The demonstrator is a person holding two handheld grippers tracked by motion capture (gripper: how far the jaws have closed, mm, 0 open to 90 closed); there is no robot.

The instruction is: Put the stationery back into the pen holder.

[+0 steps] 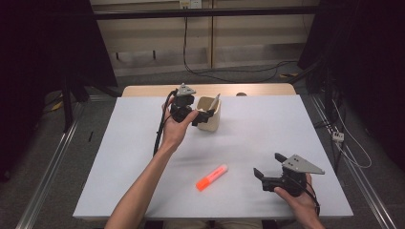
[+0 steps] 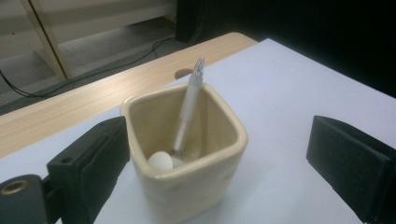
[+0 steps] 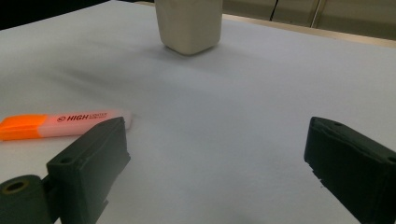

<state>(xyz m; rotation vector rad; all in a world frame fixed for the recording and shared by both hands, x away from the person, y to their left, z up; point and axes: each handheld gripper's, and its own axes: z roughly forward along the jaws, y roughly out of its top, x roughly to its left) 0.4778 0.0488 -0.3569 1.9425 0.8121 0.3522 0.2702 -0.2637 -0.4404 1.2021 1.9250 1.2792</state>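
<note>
Cup [image 2: 187, 186] (pen inside) between left gripper [image 2: 219, 163] jaws

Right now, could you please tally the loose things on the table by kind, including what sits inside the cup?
Cup: 1
Pen standing in the cup: 1
Small white ball in the cup: 1
Orange highlighter: 1
Total: 4

In the right gripper view the cup [image 3: 189, 25] is cut off by the top edge and the orange marker [image 3: 60, 123] by the left edge, while in the left gripper view the lower end of the pen [image 2: 187, 109] is hidden inside the cup [image 2: 187, 186].
</note>
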